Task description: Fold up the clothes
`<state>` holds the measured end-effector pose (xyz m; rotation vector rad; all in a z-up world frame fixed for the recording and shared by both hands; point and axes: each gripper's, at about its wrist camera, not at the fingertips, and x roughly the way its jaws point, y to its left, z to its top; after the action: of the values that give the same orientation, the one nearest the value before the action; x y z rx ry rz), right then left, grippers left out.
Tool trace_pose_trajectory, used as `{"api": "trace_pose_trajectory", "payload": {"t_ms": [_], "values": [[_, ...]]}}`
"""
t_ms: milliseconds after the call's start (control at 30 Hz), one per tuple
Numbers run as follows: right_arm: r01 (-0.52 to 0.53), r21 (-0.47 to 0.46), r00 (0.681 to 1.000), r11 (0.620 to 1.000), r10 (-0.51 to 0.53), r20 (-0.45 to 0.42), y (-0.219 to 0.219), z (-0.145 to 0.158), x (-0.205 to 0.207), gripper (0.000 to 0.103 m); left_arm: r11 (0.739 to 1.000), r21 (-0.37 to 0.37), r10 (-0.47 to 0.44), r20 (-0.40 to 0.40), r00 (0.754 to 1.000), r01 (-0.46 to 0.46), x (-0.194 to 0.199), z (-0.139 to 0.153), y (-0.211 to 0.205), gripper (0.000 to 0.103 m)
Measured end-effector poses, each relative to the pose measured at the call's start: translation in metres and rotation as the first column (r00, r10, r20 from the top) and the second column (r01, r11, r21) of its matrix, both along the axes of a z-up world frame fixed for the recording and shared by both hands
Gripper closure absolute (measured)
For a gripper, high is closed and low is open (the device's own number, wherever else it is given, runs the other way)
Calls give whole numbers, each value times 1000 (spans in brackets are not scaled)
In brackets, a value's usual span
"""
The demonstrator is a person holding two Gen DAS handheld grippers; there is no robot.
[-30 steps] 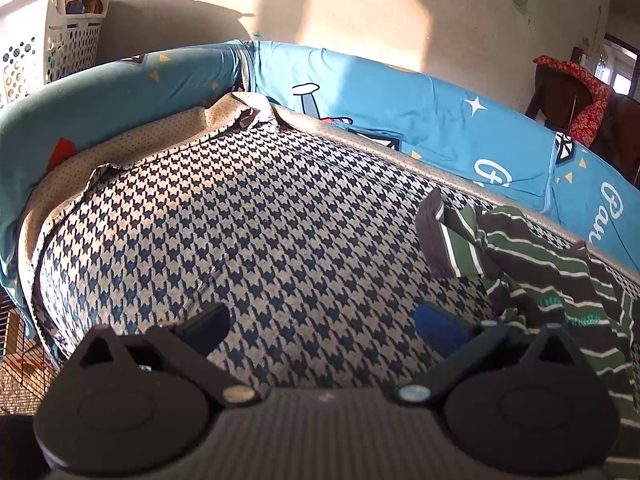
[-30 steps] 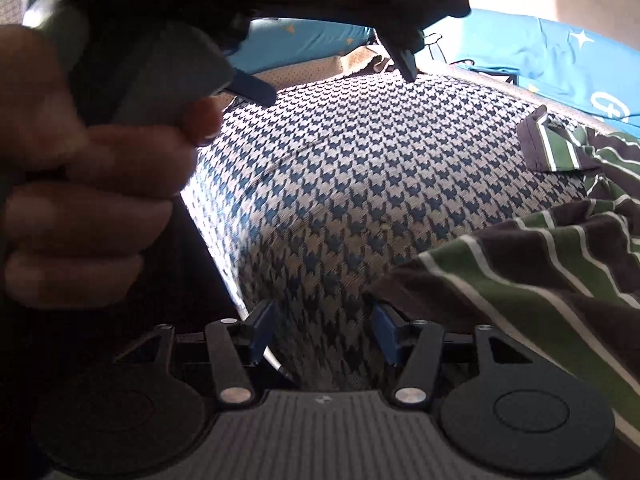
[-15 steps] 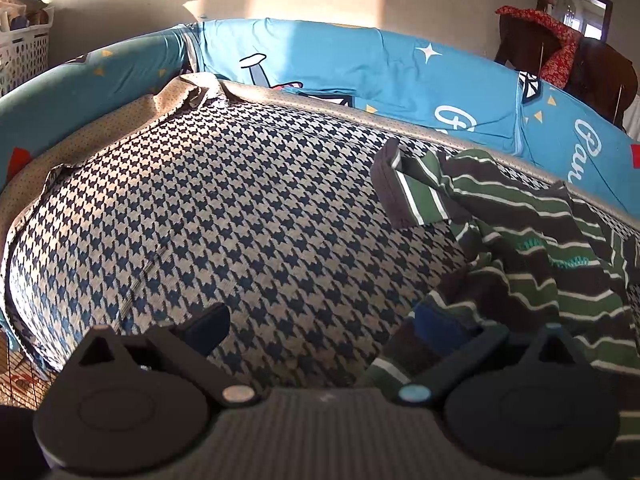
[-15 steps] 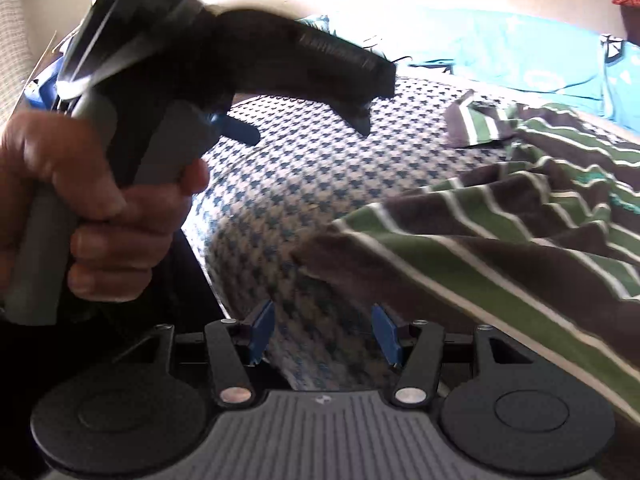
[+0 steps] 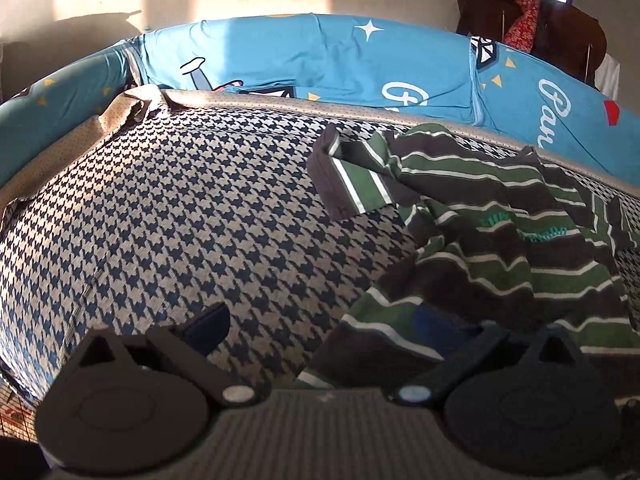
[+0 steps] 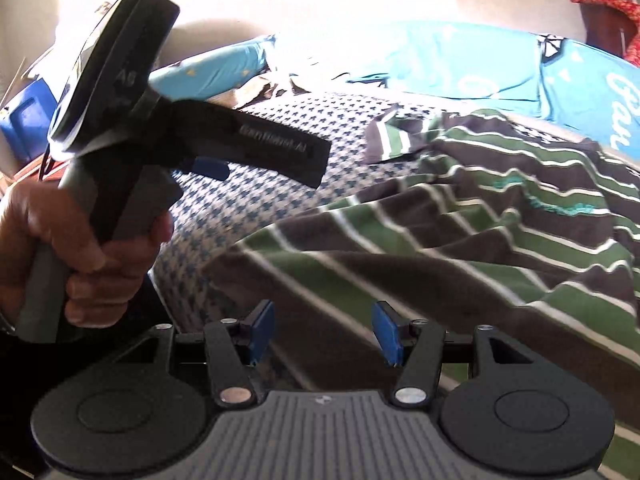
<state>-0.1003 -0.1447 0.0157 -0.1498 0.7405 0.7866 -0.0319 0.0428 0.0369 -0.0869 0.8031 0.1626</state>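
A crumpled shirt (image 5: 500, 240) with green, brown and white stripes lies on the right part of a bed with a houndstooth cover (image 5: 180, 208). One sleeve sticks out to the left. My left gripper (image 5: 320, 324) is wide open, its right finger over the shirt's near hem and its left finger over bare cover. In the right wrist view, my right gripper (image 6: 325, 334) stands open just above the near edge of the shirt (image 6: 460, 240), with no cloth pinched between its pads. A hand (image 6: 80, 248) holds the left gripper at the left of that view.
A blue printed cushion (image 5: 320, 60) runs along the far side of the bed, below a pale sunlit wall. Dark wooden furniture with a red cloth (image 5: 528, 28) stands at the back right. A blue box (image 6: 28, 120) sits on the floor left of the bed.
Both grippers have moved right, towards the shirt, which now fills more of both views. The left gripper's right finger has come over the hem. Neither pair of jaws has changed its width.
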Motion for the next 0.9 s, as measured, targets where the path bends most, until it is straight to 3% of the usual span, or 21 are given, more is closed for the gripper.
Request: {"api": "trace_pose_trajectory", "payload": {"t_ms": [533, 767, 900], "values": [[175, 22, 984, 984, -174, -22, -54, 17, 60, 48, 990, 21, -141, -17, 990, 141, 56, -2, -39, 0], [322, 41, 947, 946, -322, -13, -90, 21, 103, 48, 988, 23, -155, -21, 988, 156, 84, 0, -41, 0], [423, 64, 906, 904, -422, -32, -116, 23, 126, 48, 988, 11, -152, -30, 988, 152, 100, -1, -40, 0]]}}
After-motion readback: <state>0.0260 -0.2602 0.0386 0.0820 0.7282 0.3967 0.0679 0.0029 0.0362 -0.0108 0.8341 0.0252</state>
